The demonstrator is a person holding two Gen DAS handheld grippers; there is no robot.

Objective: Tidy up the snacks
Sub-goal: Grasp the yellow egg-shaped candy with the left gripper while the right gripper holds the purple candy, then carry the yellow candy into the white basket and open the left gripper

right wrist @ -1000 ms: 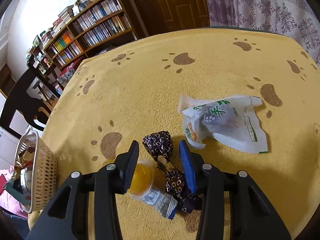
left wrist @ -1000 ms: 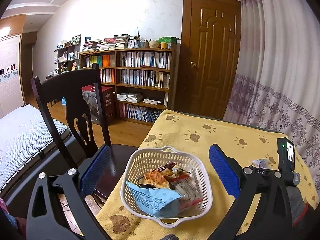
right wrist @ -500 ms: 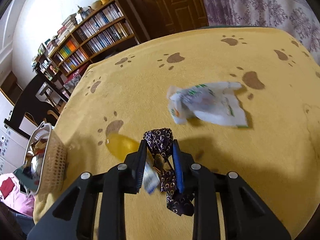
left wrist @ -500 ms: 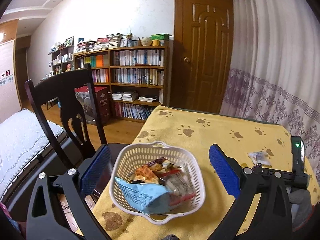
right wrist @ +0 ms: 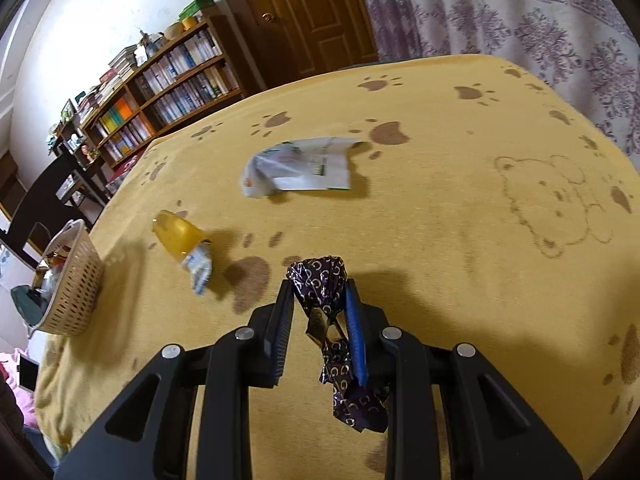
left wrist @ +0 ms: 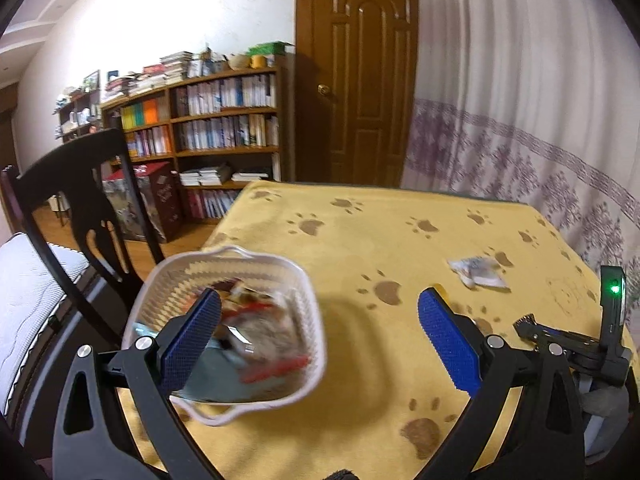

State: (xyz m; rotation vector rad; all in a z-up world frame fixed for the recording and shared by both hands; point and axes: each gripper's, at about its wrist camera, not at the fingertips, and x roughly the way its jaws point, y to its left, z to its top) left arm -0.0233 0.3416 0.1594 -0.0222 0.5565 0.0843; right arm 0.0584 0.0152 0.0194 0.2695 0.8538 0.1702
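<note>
purple-wrapped candy (right wrist: 320, 284) clamped in right tool (right wrist: 318, 308)

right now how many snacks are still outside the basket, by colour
purple wrapped snack, held in the right hand-held gripper: 1
yellow jelly cup, on the table: 1
white packet, on the table: 1
total: 3
</note>
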